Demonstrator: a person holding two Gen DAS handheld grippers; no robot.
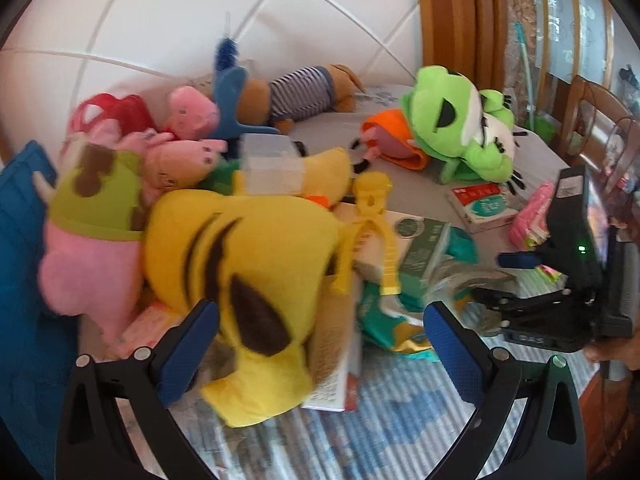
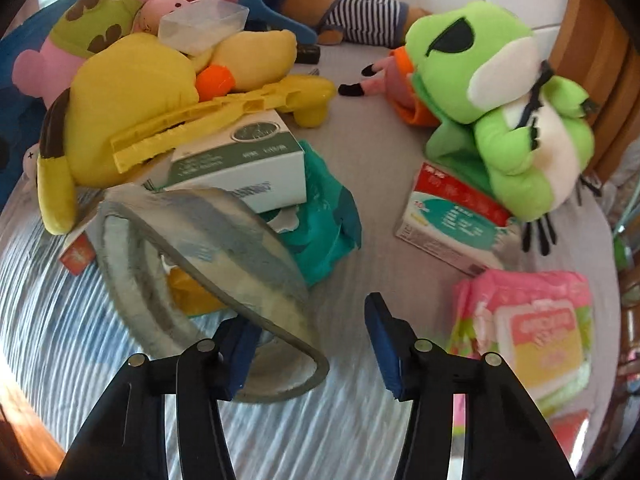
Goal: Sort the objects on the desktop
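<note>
Left gripper (image 1: 320,340) jaws spread wide, straddling yellow plush (image 1: 240,272), not yet pinching. Right gripper (image 2: 308,344) jaws also wide, grey slipper (image 2: 208,264) resting against left pad, nothing clamped as far as I can see. Counter (image 2: 376,168) split loosely: plush toys heaped far left, green frog (image 2: 488,92) right, boxes and wipes packs near middle. If grabbing plush: close low on body, lift clear of white-green box (image 2: 248,168) beside it.
</note>
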